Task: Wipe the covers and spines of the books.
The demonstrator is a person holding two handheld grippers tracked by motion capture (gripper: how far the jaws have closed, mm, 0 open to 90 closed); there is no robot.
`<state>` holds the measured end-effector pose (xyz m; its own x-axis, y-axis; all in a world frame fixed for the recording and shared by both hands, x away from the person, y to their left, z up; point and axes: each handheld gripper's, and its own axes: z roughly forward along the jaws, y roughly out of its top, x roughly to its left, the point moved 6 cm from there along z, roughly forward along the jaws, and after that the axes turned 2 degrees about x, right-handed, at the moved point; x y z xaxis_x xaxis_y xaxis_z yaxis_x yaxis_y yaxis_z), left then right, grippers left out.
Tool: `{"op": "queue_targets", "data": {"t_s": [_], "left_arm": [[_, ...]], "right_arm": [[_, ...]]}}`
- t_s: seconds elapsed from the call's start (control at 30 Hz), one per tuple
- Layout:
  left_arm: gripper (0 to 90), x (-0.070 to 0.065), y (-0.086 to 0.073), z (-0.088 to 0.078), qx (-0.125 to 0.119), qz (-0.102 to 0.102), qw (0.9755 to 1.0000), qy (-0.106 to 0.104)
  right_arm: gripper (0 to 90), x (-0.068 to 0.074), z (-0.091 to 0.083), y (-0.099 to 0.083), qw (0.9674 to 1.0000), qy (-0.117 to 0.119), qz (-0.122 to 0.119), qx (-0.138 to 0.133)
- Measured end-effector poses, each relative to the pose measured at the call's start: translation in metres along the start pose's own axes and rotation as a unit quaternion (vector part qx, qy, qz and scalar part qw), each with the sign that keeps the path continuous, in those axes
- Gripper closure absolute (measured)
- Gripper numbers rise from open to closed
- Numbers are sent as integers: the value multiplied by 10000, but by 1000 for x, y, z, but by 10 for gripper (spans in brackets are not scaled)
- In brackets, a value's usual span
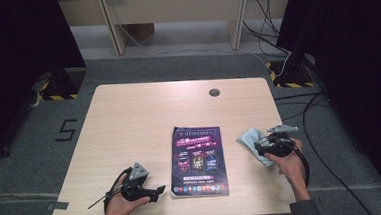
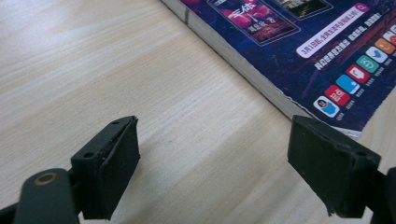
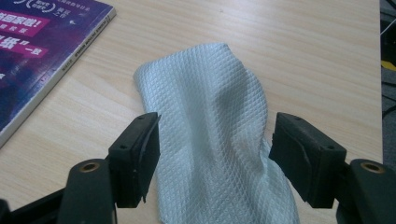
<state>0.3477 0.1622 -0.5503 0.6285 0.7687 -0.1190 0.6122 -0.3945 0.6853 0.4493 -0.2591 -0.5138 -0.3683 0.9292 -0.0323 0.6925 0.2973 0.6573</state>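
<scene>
While the left gripper (image 2: 215, 163) hovers over bare worktop (image 1: 129, 121) beside the magazine (image 1: 198, 160), jaws wide apart and empty, the right gripper (image 3: 215, 158) straddles the pale cloth (image 3: 219, 135) right of the magazine, jaws apart, not pressing it.

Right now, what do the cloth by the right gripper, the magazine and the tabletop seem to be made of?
Cloth: pale grey-green textile, likely microfibre; quilted diamond weave, soft folds, matte.
Magazine: paper, with a glossy printed purple cover; stacked page edges show in the left gripper view.
Tabletop: light wood-grain surface, probably laminate; smooth, faint sheen.
</scene>
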Motion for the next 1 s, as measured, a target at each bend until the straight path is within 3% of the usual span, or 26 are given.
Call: {"op": "queue_targets", "data": {"t_s": [0.4, 0.7, 0.87, 1.0], "left_arm": [[166, 3, -1, 3, 93, -24, 9999, 88], [168, 0, 0, 5, 124, -5, 9999, 43], [172, 0, 0, 6, 130, 15, 9999, 28], [176, 0, 0, 6, 125, 20, 9999, 43]], "right_arm": [[350, 1, 13, -3, 9997, 36, -134, 187], [440, 0, 30, -9, 9989, 211, -117, 410], [578, 1, 29, -9, 9984, 438, -173, 306], [700, 3, 28, -9, 9983, 451, -215, 290]]}}
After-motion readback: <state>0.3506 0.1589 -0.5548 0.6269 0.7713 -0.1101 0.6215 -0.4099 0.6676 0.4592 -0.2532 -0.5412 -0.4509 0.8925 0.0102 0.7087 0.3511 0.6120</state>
